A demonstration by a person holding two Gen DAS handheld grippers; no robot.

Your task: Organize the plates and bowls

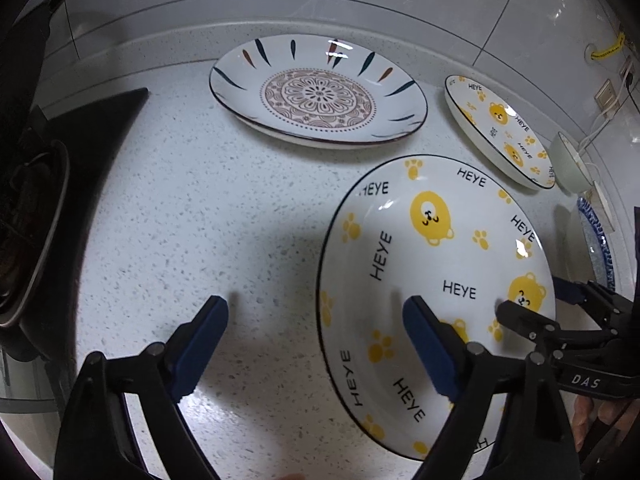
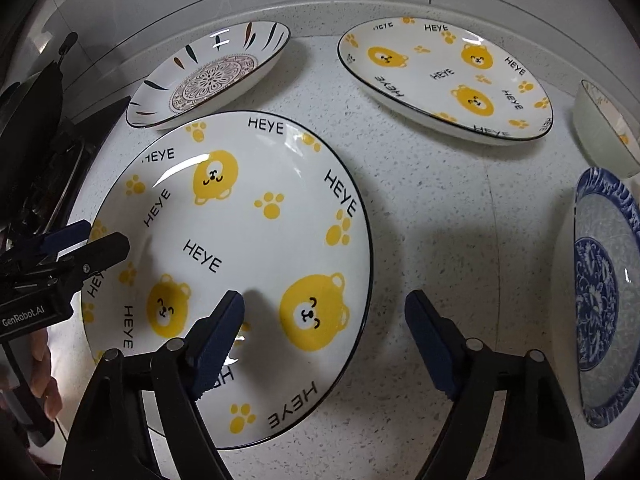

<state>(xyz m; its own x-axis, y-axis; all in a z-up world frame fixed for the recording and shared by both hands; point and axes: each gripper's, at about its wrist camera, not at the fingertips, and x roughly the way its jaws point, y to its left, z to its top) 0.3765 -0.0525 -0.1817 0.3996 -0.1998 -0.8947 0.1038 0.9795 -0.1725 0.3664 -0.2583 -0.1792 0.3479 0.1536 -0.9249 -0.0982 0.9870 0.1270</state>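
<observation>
straddling opposite rims of the near bear plate (image 2: 228, 276), two hand-held grippers hang over a speckled desk (image 1: 200, 200) with fingers spread wide and nothing in either.

the right gripper (image 2: 324, 336) has its left finger (image 2: 218, 340) over the plate's near-right part and its right finger (image 2: 430, 344) over bare desk, so the rim runs between them. the left gripper (image 1: 316, 344) mirrors this: its right finger (image 1: 430, 348) over the plate's left part, its left finger (image 1: 200, 348) over desk. the plate is round, with no long axis to line up, and lies just ahead of and under both pairs of fingers; neither hand looks clearly nearer, and whether any finger touches the plate cannot be told.

a second bear plate (image 2: 444, 76) lies well ahead and to the right of the right fingers, likely the matching partner for stacking. a flower plate (image 1: 318, 90) sits straight ahead of the left fingers, a blue plate (image 2: 604, 292) far right of the right fingers, and a pale bowl (image 2: 604, 128) beyond it.

readable writing: "heye" repeated around both bear plates; "das" on the right gripper's body seen from the left camera; "genrobot.ai" on the left gripper's body seen from the right camera.
</observation>
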